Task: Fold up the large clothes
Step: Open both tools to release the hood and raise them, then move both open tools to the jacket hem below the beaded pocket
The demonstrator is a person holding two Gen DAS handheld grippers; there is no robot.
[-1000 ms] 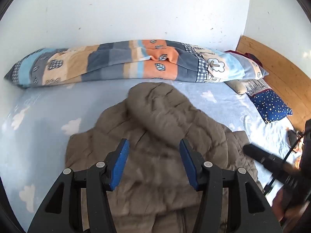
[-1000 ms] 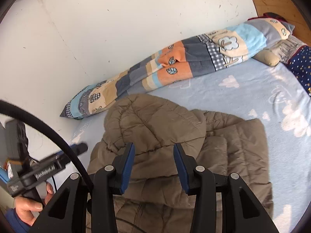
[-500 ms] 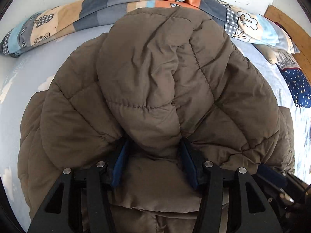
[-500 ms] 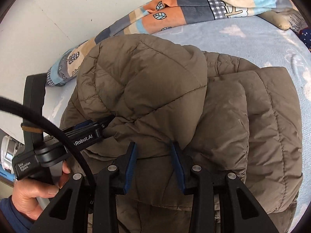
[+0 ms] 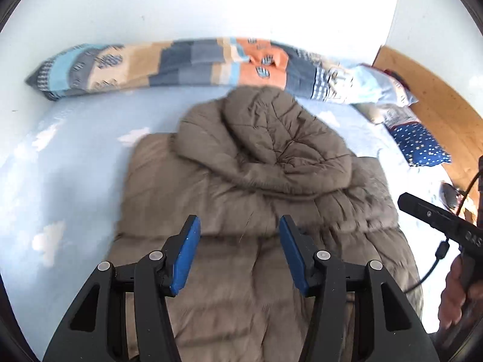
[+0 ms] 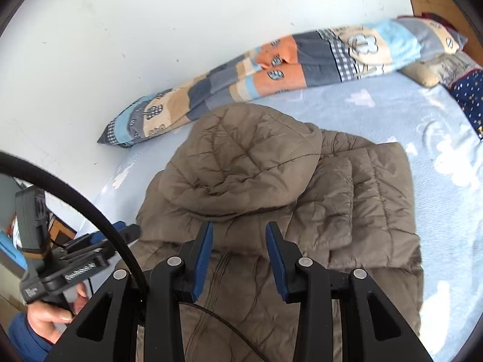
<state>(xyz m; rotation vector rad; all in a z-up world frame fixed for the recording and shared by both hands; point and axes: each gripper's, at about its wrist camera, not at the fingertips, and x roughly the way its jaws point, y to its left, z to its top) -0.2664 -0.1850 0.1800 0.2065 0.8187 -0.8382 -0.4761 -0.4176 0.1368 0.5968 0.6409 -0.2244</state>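
Note:
A brown quilted jacket lies flat on the bed, with its hood folded down over the chest. My left gripper hovers open over the jacket's middle, nothing between its blue pads. In the right wrist view the same jacket and hood lie ahead. My right gripper hangs open just short of the hood's lower edge, its jaws narrower than the left's and holding nothing. A sleeve is folded in over the body.
A rolled patchwork quilt lies along the white wall behind the jacket. A navy starred pillow and a wooden headboard are at the right. The light blue sheet surrounds the jacket. A black cable crosses the right wrist view.
Half a second ago both grippers were pushed in against the hood with fabric bulging between the jaws. Both have drawn back toward me, and the hood lies free.

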